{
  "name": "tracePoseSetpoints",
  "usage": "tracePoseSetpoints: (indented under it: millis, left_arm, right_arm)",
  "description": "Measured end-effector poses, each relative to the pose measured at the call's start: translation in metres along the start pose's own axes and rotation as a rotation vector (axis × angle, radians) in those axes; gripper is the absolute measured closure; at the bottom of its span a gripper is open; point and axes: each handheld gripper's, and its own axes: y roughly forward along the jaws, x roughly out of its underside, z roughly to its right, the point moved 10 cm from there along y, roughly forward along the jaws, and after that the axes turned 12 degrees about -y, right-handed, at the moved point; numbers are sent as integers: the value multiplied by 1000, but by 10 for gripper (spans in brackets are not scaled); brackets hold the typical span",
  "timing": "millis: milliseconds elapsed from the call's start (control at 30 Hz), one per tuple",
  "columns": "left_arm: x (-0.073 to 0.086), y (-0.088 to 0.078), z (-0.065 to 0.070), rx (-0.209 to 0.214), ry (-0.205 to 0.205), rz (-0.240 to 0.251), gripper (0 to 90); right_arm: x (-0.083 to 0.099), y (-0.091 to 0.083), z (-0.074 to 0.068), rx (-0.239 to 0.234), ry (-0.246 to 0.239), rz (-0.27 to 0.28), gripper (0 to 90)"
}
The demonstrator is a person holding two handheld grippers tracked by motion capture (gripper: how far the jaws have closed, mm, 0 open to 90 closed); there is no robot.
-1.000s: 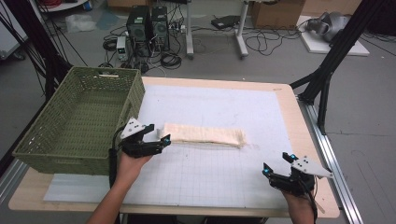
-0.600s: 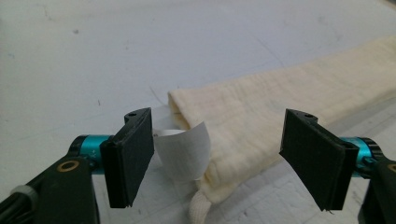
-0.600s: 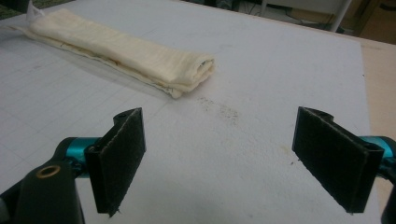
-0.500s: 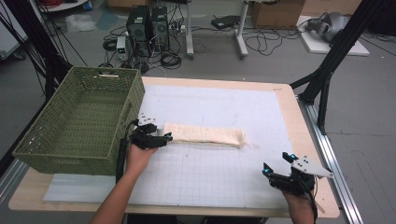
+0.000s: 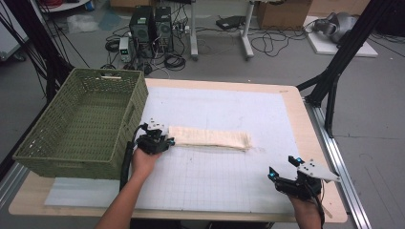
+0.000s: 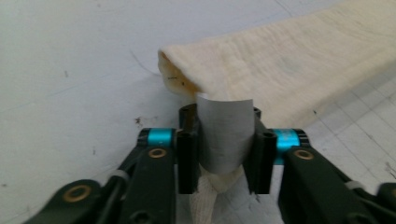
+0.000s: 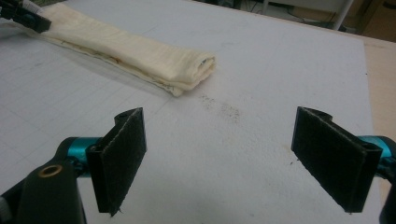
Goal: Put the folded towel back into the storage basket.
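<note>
Left gripper view: left gripper [image 6: 224, 140] clenched on cream folded cloth [image 6: 289, 65], blank grey tag; right gripper [image 7: 233, 158] spread wide.

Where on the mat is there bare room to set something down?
Free: the mat beyond the folded cloth up to the far edge, and the near stretch between cloth and right gripper. Crowded: the cloth's left end, where the left gripper clamps it beside the green basket.

i get soft, even overhead light; the high view looks grainy, and my left gripper view blurs up close.
</note>
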Motion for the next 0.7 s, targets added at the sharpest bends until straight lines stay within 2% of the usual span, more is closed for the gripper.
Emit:
tracePoseSetpoints:
  millis: [33, 100, 233, 400, 533, 633, 700]
  left_arm:
    - [0, 0, 1, -1, 17, -1, 798]
    - [0, 0, 2, -6, 28, 2, 810]
    - [-1, -3, 3, 2, 26, 21, 816]
    - [-7, -13, 9, 36, 32, 64, 817]
    - [-11, -21, 11, 65, 30, 92, 817]
    - [-11, -23, 13, 80, 42, 95, 816]
    - [-12, -25, 16, 94, 51, 109, 814]
  right_arm:
    - [0, 1, 0, 0, -7, 3, 165]
    - [0, 1, -1, 0, -4, -2, 165]
    - [-1, 0, -1, -8, 1, -3, 184]
    - [-5, 2, -1, 5, -18, 7, 181]
    - [-6, 5, -4, -12, -6, 2, 182]
    - [-11, 10, -6, -34, 10, 7, 176]
    - [-13, 14, -7, -31, 2, 5, 174]
